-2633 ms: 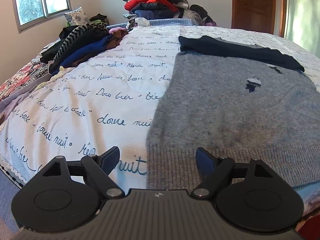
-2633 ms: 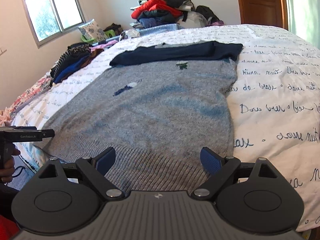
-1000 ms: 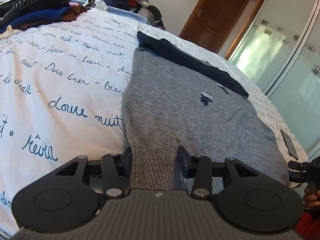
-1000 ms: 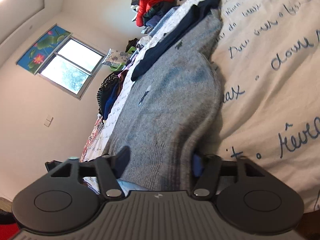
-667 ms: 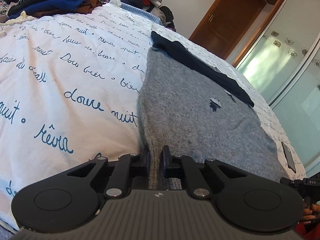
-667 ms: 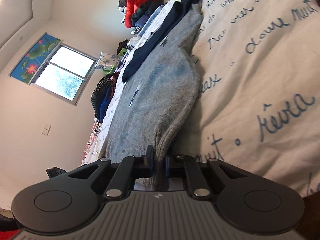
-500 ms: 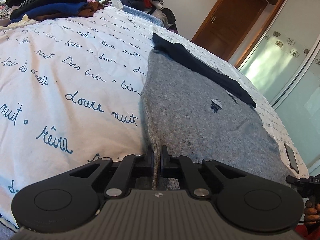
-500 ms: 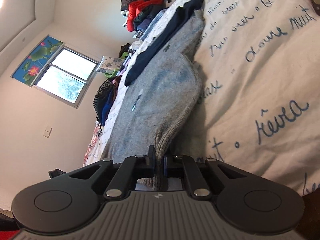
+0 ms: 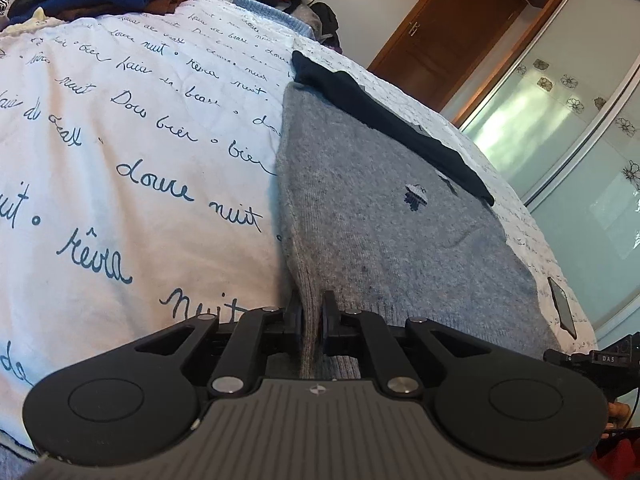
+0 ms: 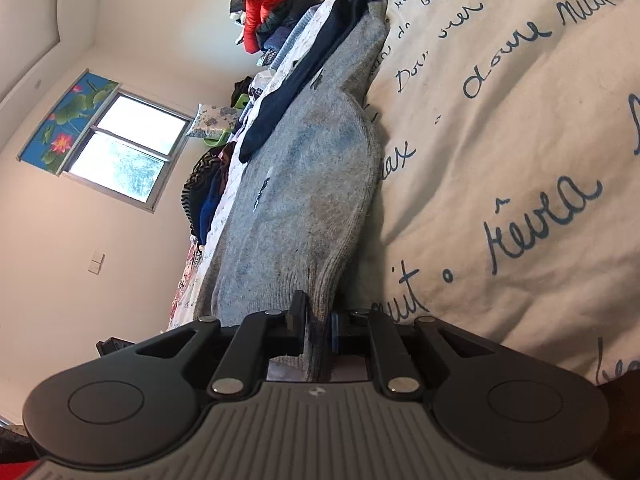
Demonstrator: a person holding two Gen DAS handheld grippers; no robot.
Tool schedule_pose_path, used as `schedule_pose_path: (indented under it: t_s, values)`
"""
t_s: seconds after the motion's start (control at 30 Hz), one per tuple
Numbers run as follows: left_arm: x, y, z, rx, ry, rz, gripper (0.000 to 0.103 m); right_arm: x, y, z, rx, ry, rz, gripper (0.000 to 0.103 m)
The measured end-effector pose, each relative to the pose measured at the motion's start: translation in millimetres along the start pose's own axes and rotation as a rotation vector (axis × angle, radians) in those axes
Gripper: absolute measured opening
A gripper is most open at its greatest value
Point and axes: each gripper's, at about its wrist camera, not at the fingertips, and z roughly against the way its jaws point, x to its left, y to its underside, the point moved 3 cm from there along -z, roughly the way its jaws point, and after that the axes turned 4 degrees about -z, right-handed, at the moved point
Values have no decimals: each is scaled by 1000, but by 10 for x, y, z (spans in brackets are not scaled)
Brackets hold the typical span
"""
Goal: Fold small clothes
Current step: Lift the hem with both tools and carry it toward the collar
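Left wrist: claw (image 9: 311, 322) pinches sweater (image 9: 380, 216).

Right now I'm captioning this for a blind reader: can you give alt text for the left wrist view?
The left gripper is shut on the ribbed hem of a grey knit sweater lying flat on a white bedspread printed with blue script. A navy garment lies across the sweater's far end.

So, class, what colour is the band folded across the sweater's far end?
Dark navy band on the grey sweater; clearest in the left wrist view.
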Motion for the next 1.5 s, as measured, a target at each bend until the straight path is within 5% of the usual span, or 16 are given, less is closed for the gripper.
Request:
schedule_pose_path:
  t_s: [0.23, 0.7, 1.1, 1.5]
  values:
    - [-47, 3, 26, -15, -20, -22, 6, 102, 41, 44, -17, 27, 47, 5]
    - [-426, -411, 283, -172, 53, -44, 6, 428, -238, 127, -89, -127, 48, 5]
    - [-943, -911, 264, -279, 59, -145, 6, 876, -562, 58, -188, -31, 235, 5]
    - [-1099, -1350, 156, -334, 61, -145, 6, 1090, -974, 43, -263, -141, 215, 5]
